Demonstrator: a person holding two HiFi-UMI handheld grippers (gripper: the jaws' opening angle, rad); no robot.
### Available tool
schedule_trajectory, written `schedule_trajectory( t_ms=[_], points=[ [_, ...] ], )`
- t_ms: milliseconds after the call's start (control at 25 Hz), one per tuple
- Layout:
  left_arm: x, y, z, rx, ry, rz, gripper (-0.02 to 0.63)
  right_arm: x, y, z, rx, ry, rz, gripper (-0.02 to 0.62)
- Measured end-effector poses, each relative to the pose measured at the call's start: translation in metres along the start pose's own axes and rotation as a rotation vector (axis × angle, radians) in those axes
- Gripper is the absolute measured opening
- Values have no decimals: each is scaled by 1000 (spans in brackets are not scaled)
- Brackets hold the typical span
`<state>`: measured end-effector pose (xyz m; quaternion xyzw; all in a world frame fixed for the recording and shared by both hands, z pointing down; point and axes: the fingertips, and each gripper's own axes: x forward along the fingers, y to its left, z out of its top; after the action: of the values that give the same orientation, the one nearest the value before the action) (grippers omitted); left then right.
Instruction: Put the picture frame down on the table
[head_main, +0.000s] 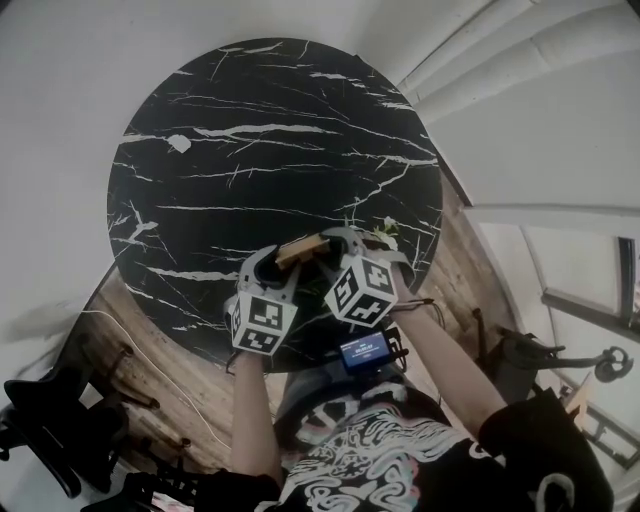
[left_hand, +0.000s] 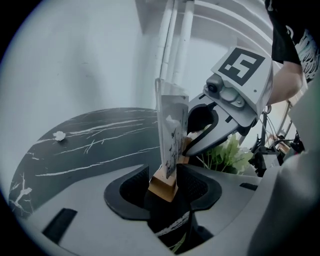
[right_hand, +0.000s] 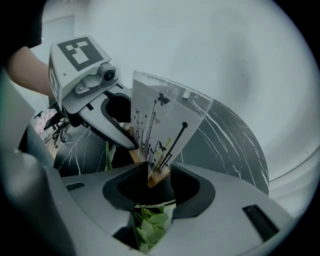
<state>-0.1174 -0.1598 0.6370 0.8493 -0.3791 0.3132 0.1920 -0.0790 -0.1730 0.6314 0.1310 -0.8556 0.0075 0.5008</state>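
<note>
Left gripper view shows the left gripper with its fingers clamped on the pale wooden foot of the clear acrylic picture frame. The right gripper pinches its lower corner. Both hold it over the near edge of the round black marble surface. One hand twisting or releasing early could lever the panel askew, or topple it onto the leafy green plant alongside.

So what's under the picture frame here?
Green leaves and the black marble table show below the picture frame. The left tool and right tool grip its wooden base, hiding whether it touches the table.
</note>
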Motion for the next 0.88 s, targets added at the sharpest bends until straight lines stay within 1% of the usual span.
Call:
schedule_trajectory(
  t_ms=[80,240,720,880],
  points=[
    [1,0,0,26,2,8,173,-1,-1,-1,3,-2,-14,140],
    [2,1,-1,54,12,13,215,0,-1,0,10,1,-40,140],
    [-1,4,-3,43,14,12,230,-3,-1,3,53,-5,-49,140],
    [-3,3,-2,35,5,11,230,-9,-3,6,84,-37,-53,140]
  ],
)
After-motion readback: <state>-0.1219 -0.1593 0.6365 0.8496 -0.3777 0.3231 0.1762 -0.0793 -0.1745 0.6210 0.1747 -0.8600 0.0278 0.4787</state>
